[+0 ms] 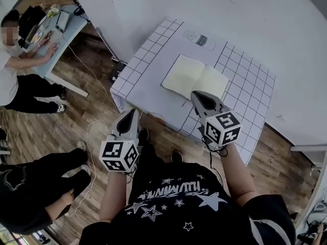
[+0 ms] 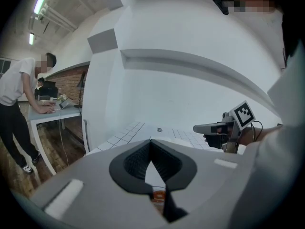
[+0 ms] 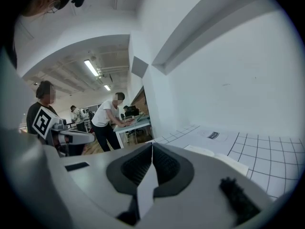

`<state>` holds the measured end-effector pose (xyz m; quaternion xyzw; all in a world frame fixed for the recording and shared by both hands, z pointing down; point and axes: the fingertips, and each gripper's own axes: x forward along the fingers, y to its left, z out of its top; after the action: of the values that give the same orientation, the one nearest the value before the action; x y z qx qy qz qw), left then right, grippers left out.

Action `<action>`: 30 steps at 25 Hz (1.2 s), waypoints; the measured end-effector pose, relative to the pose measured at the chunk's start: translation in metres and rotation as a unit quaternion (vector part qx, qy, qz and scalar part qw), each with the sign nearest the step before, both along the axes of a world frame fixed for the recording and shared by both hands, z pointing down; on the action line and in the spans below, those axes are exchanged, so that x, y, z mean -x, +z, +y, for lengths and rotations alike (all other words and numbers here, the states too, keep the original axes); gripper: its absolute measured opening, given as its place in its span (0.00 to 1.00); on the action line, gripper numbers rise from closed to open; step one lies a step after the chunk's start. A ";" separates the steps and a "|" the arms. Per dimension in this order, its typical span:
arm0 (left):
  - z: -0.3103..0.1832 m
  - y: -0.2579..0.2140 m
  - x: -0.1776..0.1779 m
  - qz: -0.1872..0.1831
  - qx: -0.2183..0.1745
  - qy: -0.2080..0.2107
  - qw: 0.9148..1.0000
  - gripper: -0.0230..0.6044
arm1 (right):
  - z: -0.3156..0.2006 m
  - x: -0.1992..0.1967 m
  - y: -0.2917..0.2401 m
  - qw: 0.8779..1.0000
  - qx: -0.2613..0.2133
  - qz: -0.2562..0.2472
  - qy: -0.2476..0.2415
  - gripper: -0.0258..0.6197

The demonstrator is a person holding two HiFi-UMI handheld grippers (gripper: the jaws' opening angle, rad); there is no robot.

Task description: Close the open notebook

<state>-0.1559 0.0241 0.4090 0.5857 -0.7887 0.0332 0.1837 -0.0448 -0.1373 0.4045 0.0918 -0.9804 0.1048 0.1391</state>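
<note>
The notebook [image 1: 195,79] lies open and flat at the middle of the table [image 1: 148,70], on the plain centre panel. Its spine runs from the near edge toward the far edge. The long axis of the open spread lies across the table, tilted slightly in the head view. From the right gripper view I see it [image 3: 209,152] low and just ahead to the right.

Beyond it, near the far edge, sits a printed label [image 1: 200,39], well apart from the pages. The right tool [image 1: 196,95], jaws together and empty, overlaps the notebook's near edge by the spine; I cannot tell whether it touches. The left tool [image 1: 129,115], jaws also together with nothing between them, is at the table's near edge, apart from the notebook.

A person [image 1: 10,60] leans on a far table [image 1: 66,29] at upper left. A cable [image 1: 92,137] trails over the wooden floor [image 1: 76,111].

Both visible pages are pale cream and blank; no cover shows.
</note>
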 end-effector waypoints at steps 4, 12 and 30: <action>-0.018 0.000 0.026 -0.001 -0.002 0.029 1.000 0.05 | -0.004 0.014 -0.002 1.000 -0.011 0.008 0.018 0.06; -0.062 -0.001 0.074 -0.002 0.007 0.099 0.995 0.05 | -0.023 0.044 0.002 0.996 -0.001 0.020 0.085 0.06; -0.134 0.010 0.111 0.020 0.005 0.273 0.962 0.05 | -0.027 0.096 0.031 0.975 0.013 0.074 0.208 0.06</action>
<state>-0.2673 -0.1102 0.4187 0.7784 -0.5948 0.0746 0.1865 -0.1411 -0.1642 0.4359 0.2993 -0.9254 0.1367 0.1879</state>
